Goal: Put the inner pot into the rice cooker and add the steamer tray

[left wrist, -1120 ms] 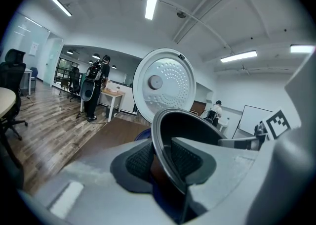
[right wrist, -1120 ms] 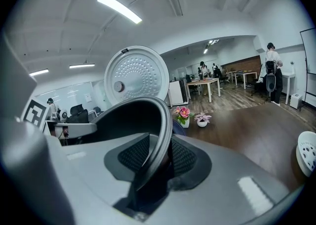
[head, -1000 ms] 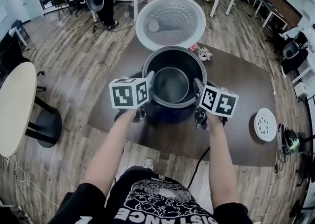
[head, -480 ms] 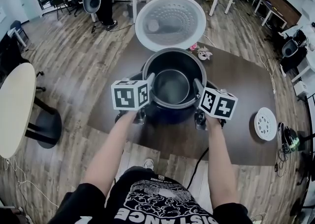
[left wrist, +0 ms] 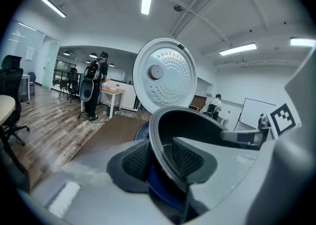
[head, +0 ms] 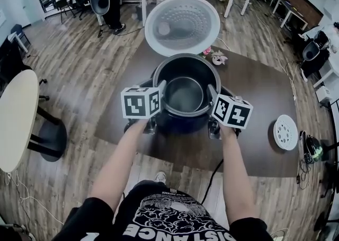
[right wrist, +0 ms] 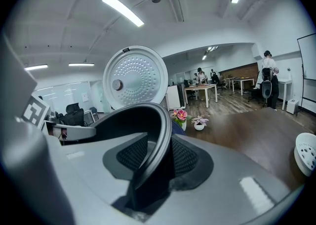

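The pot (head: pixel 184 94) sits in the cooker (head: pixel 180 122). The left gripper (head: pixel 160 88) and right gripper (head: pixel 212 93) each pinch its rim, the left just loosening. The tray (head: pixel 286 133) lies well off to the right gripper's right, nearer that hand.

The inner pot (head: pixel 185 92) is dark grey, the rice cooker (head: pixel 180 122) navy, its dotted lid (head: pixel 183 25) white.

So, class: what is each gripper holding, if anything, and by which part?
Both hold the inner pot by its rim: the left gripper on the pot's left side, the right gripper on its right, with the rim between the pads.
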The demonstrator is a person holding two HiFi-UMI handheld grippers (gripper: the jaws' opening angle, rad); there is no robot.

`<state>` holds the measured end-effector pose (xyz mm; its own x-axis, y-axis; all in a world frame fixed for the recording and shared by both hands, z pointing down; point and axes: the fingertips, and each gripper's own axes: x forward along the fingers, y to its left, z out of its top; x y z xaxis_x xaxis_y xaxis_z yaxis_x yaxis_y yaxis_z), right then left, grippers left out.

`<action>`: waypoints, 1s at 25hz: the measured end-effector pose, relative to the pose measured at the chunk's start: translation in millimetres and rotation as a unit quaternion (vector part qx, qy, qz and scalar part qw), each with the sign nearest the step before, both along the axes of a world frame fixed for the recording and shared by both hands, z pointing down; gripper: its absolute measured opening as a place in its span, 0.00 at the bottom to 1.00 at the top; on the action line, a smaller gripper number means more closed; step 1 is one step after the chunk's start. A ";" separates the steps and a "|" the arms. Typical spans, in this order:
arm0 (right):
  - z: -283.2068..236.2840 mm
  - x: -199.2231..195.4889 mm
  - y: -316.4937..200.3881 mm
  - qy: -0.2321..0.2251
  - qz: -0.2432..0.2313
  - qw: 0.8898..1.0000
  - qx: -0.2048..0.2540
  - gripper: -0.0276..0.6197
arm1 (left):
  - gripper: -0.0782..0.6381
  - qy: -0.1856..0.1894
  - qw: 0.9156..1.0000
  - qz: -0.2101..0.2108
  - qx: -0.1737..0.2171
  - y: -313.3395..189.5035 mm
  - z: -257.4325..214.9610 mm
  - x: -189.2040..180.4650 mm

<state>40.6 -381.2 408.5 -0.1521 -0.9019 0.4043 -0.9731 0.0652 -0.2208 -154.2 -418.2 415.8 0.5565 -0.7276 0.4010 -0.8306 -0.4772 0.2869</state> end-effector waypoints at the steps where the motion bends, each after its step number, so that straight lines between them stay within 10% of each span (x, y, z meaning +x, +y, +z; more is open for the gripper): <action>1: 0.9 -0.6 0.1 0.000 -0.001 1.000 0.000 0.27 | 0.30 -0.002 1.000 -0.001 0.000 0.6 0.8 -0.8; 25: -21.7 34.6 50.0 0.046 0.021 0.998 0.042 0.31 | 0.38 -0.044 0.994 0.039 0.097 35.7 -55.4 47.6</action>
